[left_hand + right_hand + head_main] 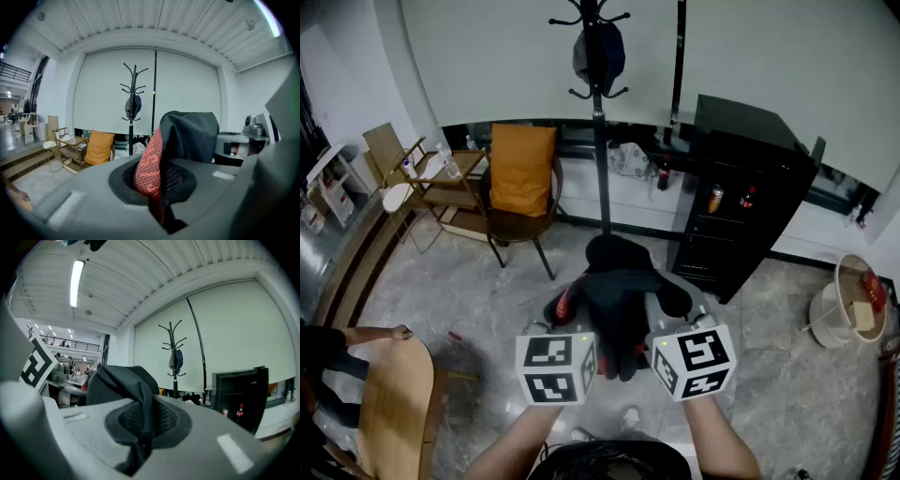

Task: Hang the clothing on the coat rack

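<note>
At lower centre, with left gripper and right gripper both clamped on the dark garment, hold it taut and raise it toward a free hook on the coat rack.

Grey floor under coat rack, chair, cabinet, perhaps a bucket

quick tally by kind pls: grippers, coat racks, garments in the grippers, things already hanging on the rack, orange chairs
grippers: 2, the left gripper and the right gripper, both shut on the garment
coat rack: 1
garment, black and red, held: 1
dark item hanging on the rack: 1
orange chair: 1
total: 6
</note>
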### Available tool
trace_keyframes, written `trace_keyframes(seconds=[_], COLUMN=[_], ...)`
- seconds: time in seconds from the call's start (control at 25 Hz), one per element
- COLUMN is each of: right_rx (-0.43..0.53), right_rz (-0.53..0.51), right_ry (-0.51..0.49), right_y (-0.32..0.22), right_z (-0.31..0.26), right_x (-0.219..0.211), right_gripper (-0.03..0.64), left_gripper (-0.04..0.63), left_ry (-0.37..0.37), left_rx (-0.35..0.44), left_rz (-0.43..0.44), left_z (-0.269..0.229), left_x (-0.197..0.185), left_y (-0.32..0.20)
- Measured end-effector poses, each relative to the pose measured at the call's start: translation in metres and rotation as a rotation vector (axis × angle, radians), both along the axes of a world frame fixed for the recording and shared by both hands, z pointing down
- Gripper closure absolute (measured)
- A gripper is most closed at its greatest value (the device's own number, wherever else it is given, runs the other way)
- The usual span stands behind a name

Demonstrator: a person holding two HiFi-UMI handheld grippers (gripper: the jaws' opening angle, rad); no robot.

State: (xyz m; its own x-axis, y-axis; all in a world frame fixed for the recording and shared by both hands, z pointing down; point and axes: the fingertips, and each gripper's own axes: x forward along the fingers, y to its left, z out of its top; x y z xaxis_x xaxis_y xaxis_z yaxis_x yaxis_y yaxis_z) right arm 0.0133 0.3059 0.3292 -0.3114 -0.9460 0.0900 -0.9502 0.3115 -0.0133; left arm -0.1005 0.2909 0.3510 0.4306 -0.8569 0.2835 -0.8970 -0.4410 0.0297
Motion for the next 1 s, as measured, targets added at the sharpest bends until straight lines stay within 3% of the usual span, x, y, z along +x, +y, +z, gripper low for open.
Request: trace_keyframes(seconds=[1.0], right_rx=[0.028], right_rz=[-0.100], right_ry=[-0.001], right_y=[-0.042], right_z=[-0.010], right_x=[0.040], right_gripper=[0.604], left_gripper=[0.575], left_ry=[-0.005], left_rx=[0.037], left_rz=[-0.101], left_z=[-0.011], left_x=[0.040], left_y=[-0.035])
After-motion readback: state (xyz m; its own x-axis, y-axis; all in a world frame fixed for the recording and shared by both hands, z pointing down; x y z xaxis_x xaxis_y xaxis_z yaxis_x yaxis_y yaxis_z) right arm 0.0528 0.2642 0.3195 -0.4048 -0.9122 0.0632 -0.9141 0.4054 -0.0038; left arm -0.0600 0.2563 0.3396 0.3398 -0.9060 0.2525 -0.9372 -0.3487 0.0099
